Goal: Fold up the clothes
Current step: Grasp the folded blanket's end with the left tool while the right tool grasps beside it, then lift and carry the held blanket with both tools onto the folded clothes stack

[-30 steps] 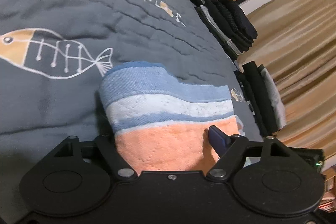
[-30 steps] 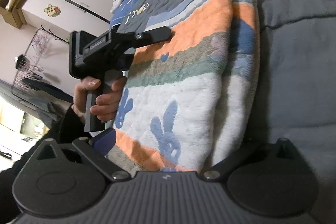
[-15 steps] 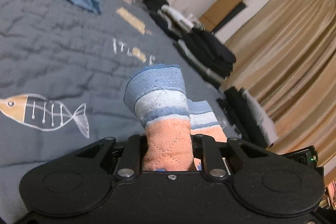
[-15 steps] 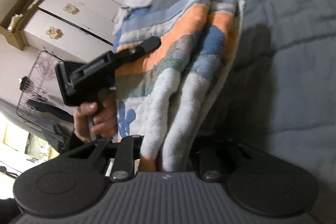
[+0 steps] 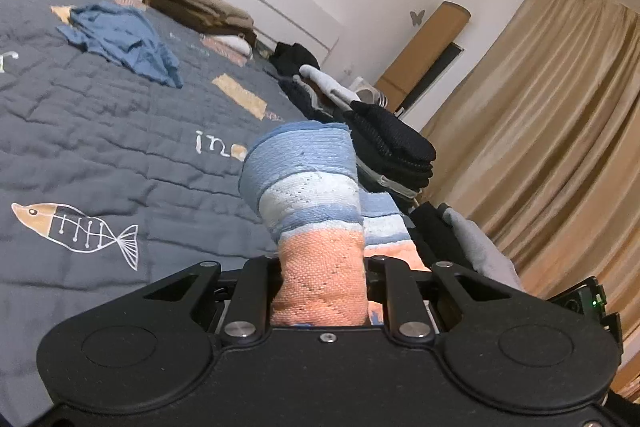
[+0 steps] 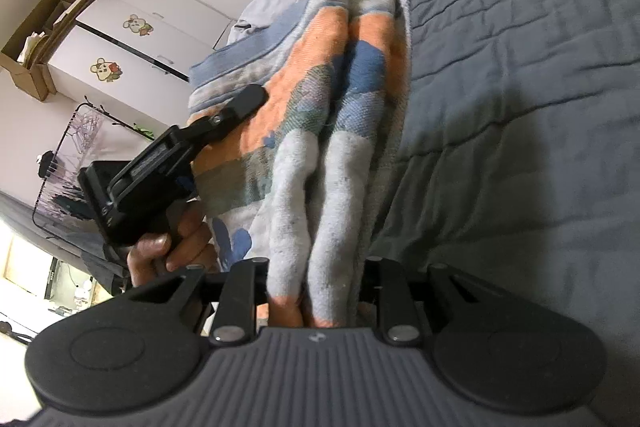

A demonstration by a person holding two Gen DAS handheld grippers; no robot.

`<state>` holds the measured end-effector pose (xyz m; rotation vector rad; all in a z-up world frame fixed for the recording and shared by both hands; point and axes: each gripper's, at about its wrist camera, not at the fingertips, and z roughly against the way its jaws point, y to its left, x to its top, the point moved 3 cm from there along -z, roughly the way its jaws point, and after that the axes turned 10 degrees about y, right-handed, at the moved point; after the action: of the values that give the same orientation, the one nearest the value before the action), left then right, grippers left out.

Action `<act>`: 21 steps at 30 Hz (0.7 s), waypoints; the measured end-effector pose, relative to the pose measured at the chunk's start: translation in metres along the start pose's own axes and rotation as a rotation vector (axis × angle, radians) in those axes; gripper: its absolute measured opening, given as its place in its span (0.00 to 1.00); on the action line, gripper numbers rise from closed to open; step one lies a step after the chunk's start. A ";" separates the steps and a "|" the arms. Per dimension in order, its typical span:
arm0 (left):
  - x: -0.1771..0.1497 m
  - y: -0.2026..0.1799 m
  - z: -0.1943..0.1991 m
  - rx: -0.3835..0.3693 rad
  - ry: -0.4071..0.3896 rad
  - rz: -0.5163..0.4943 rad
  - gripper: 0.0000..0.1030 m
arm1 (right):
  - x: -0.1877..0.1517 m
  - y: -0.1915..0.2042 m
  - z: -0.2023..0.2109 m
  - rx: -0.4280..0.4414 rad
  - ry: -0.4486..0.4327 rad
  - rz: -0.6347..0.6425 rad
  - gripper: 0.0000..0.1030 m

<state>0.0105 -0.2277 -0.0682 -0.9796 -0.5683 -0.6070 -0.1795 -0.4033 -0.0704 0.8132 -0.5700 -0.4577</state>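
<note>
The grey quilted bed cover (image 5: 100,131) is carrying everything, and it is stretching to the far edge, where the stacks of folded dark clothes (image 5: 392,147) are standing in a row near the curtain. A loose blue garment (image 5: 124,39) is lying crumpled toward the far left corner.

The striped garment (image 6: 320,115), with blue, white and orange bands, is now hanging between the two tools and is rising off the cover. One second ago it was lying flat and folded near the close edge, with both tools standing wide around its ends; now it is bunching into thick ridges along its length.

The left gripper (image 5: 324,291) is clenching the orange end, and the blue band is standing up like a roll in front of its camera. A hand (image 6: 176,251) is holding this tool by its handle. The right gripper (image 6: 316,291) is also clenching, on the pale grey end, with several layers pressed together between its jaws.

In my judgement the folded piece is being carried, perhaps toward the stacks at the far edge. Because the layers are thick and soft, the fold could be opening if one end is slipping.
</note>
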 end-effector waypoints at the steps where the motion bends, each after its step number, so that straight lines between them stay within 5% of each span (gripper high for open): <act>1: -0.002 -0.006 0.002 0.004 -0.008 -0.003 0.18 | -0.003 0.000 0.003 -0.006 -0.001 -0.004 0.22; 21: -0.062 -0.182 0.000 0.010 -0.192 -0.055 0.18 | -0.068 -0.017 0.151 -0.094 -0.116 0.055 0.22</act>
<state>-0.1590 -0.2920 -0.0046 -1.0213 -0.7697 -0.5616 -0.3287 -0.4559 -0.0199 0.6830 -0.6713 -0.4800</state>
